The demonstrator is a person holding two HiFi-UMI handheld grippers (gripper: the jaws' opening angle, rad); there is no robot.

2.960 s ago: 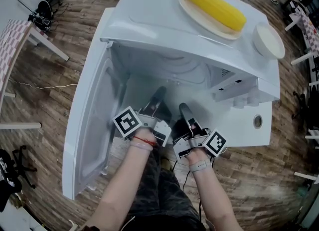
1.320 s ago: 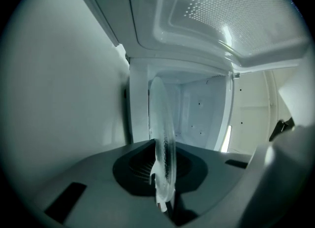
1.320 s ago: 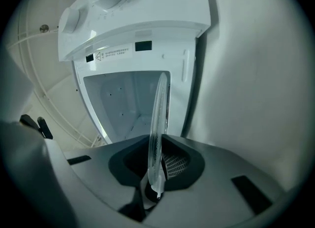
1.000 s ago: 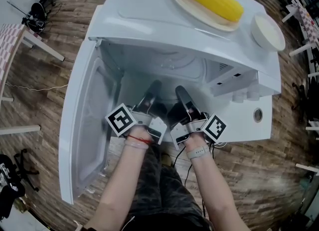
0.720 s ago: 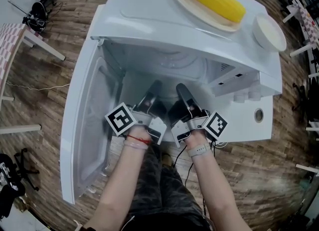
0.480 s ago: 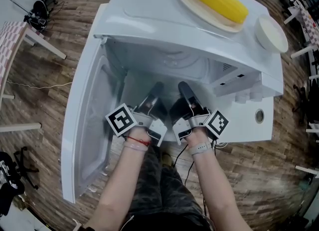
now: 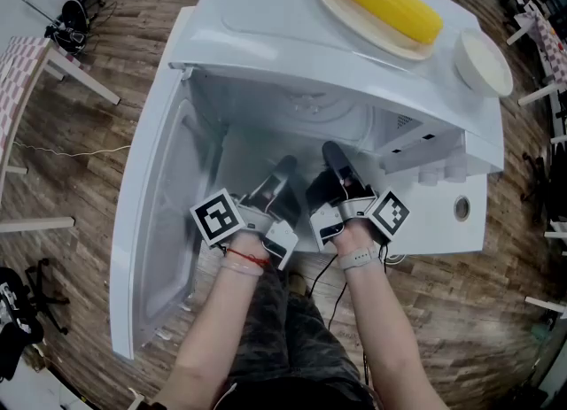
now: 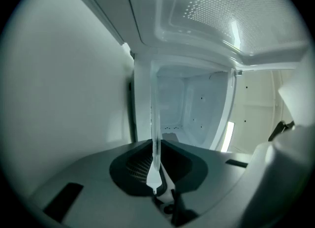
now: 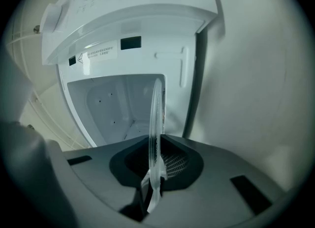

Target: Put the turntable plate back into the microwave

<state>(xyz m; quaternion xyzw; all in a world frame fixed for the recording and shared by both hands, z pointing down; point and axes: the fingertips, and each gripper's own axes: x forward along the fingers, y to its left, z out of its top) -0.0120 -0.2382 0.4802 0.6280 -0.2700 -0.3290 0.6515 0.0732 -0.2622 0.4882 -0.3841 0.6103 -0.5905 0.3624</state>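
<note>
Because the turntable plate (image 8: pixel 155 123) is clear glass, it will likely handle as stiff, fairly heavy, slick and quick to chip against the microwave (image 7: pixel 292 36). The thick rim looks like the safest place to take hold. The left tongs (image 8: pixel 156 175) are pinching that rim, and the right tongs (image 9: pixel 155 170) pinch it too, side by side at the microwave's open front. In each gripper view the plate shows edge-on as a thin, see-through band with a moulded lip. It reaches from the microwave's mouth toward the cavity, though whether it touches the cavity floor cannot be told.
</note>
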